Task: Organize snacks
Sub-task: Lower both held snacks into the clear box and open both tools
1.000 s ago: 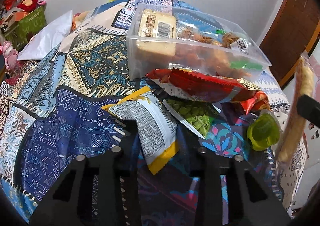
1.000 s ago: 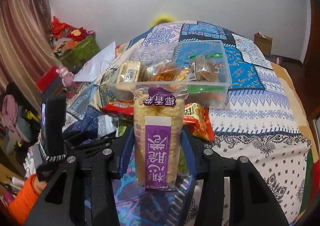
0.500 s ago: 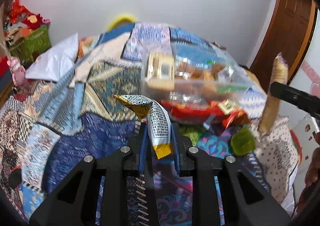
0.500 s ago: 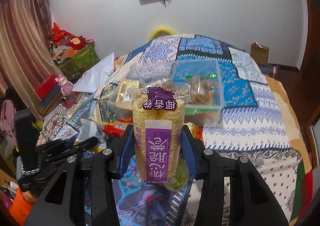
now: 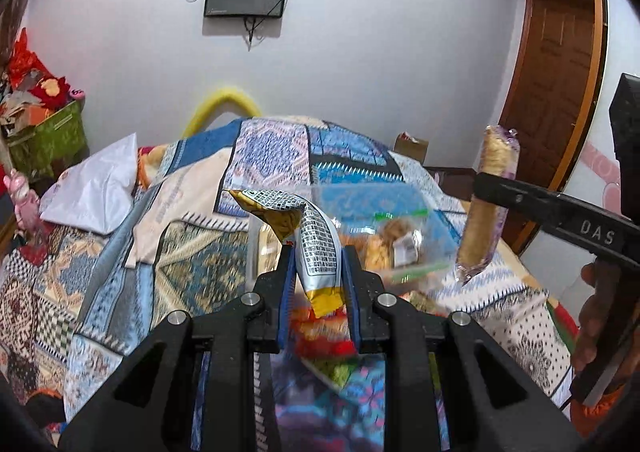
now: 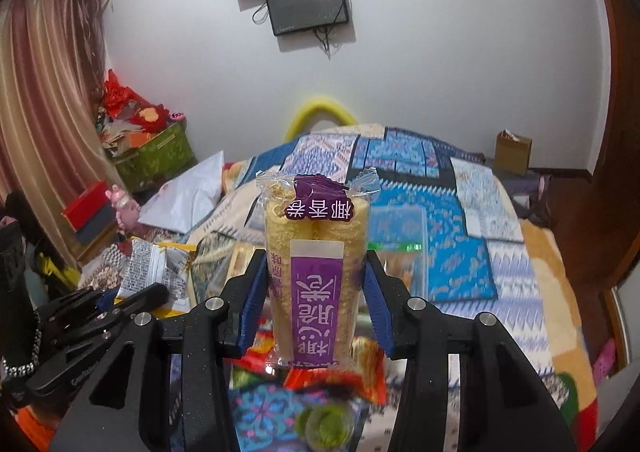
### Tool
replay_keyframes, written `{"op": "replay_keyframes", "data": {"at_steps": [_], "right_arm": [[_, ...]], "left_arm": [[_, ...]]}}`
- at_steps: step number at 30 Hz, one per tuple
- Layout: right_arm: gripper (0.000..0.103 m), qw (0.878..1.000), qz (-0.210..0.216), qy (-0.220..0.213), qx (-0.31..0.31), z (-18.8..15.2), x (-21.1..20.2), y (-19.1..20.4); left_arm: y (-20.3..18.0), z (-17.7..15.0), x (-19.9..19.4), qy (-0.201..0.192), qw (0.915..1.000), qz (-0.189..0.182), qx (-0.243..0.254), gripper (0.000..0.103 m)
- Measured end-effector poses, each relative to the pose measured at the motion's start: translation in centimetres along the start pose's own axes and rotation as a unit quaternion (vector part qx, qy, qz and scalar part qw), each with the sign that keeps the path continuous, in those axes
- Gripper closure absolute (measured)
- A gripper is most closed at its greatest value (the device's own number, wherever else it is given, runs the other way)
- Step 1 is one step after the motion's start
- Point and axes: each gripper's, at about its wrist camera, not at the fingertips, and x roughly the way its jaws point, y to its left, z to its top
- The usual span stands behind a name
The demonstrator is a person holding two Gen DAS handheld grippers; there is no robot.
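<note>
My left gripper [image 5: 316, 272] is shut on a white, grey and yellow snack bag [image 5: 316, 248] and holds it up above the bed. My right gripper [image 6: 314, 292] is shut on a purple-labelled pack of yellow roll snacks [image 6: 314, 272], held upright. That pack [image 5: 486, 203] also shows at the right of the left wrist view. The left-held bag [image 6: 154, 272] shows at the left of the right wrist view. A clear plastic box [image 5: 396, 236] with several snacks stands on the bed behind both. A red snack bag [image 5: 324, 344] lies below the grippers.
A patchwork quilt [image 5: 192, 268] covers the bed. A green jelly cup [image 6: 326, 426] and a red packet [image 6: 368, 368] lie on it near the front. A white pillow [image 5: 96, 187] lies at the left. A wooden door [image 5: 560, 71] is at the right.
My left gripper closed on the white and yellow bag and lifted it off the bed. Both grippers rose, so the box and the loose snacks now sit lower and farther.
</note>
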Motion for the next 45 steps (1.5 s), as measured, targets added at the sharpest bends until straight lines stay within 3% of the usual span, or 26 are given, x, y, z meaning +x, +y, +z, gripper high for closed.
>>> {"op": "replay_keyframes", "data": {"at_steps": [7,19,26,30,32,36,45], "right_arm": [[0.060,1.000,-0.001,0.007,0.001,1.0,3.0,-0.5],[0.060,0.998,0.008,0.068,0.008,0.7,10.2,-1.3],[0.060,0.995,0.013,0.100,0.012,-0.4,12.3,-1.9],[0.059,0.994,0.007,0.112,0.007,-0.6,12.9,-1.8],[0.059,0.993,-0.004,0.116,0.005,-0.8,13.0,-1.9],[0.058,0.994,-0.004,0.109,0.007,-0.7,12.0,-2.2],[0.056,0.996,-0.002,0.084,-0.003,-0.2,8.3,-1.8]], "left_arm": [[-0.5,1.4,3.6,0.006,0.9999,-0.008,0.012,0.081],[0.2,1.9,10.7,0.052,0.9984,-0.016,0.014,0.081],[0.4,1.8,13.6,0.081,0.9958,-0.041,0.017,0.081],[0.5,1.3,14.7,0.099,0.9944,-0.035,0.012,0.081],[0.7,1.2,15.0,0.105,0.9941,-0.029,0.005,0.080],[1.1,1.1,14.5,0.105,0.9940,-0.028,-0.010,0.061],[0.5,1.7,9.7,0.073,0.9971,-0.018,0.005,0.060]]}}
